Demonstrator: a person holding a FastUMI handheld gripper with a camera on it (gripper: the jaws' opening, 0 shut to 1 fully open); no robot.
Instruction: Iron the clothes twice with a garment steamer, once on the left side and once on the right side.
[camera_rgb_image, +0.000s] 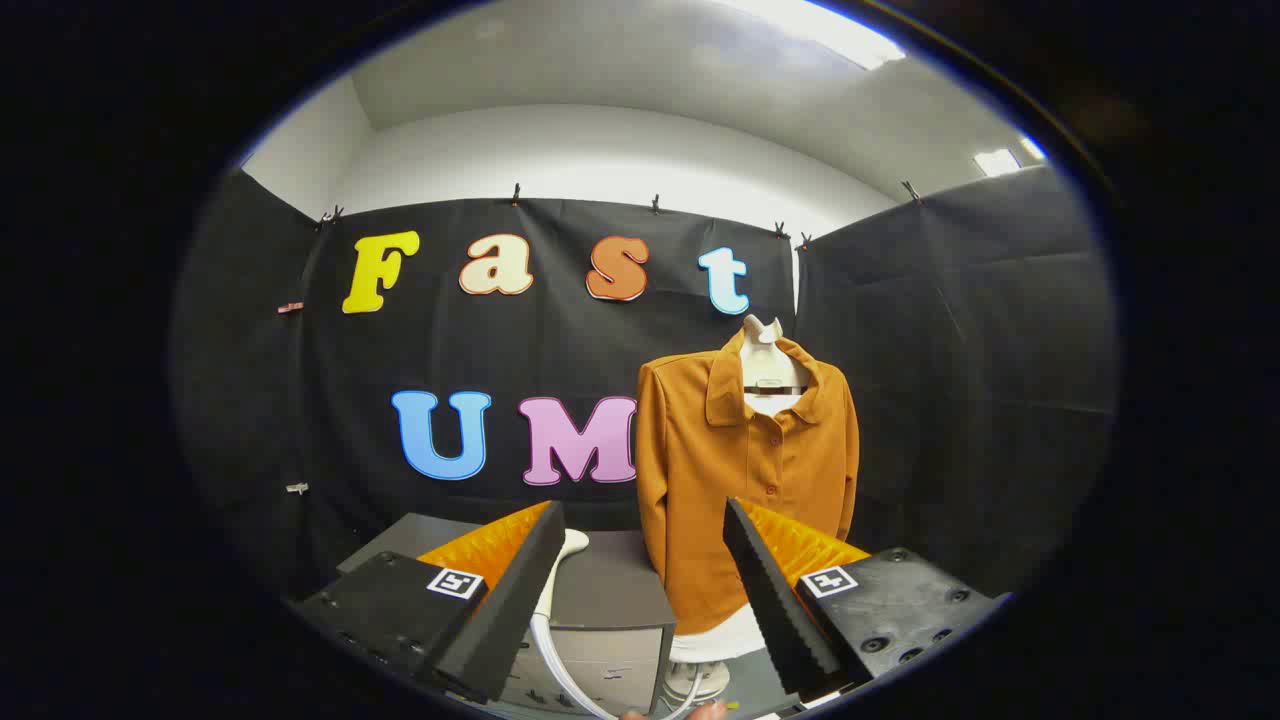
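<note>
I see a grey box (612, 590) beyond my parted fingers (520, 590), a white steamer (568, 548) lying on top, its hose (545, 640) trailing down the front.

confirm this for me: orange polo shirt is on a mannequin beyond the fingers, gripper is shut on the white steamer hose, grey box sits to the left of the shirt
Not quite. The gripper view shows the gripper open, its fingers spread apart and pressing on nothing; the white steamer hose merely passes between them. The rest holds: the orange polo shirt is on a mannequin beyond the fingers, and the grey box sits left of it.
</note>
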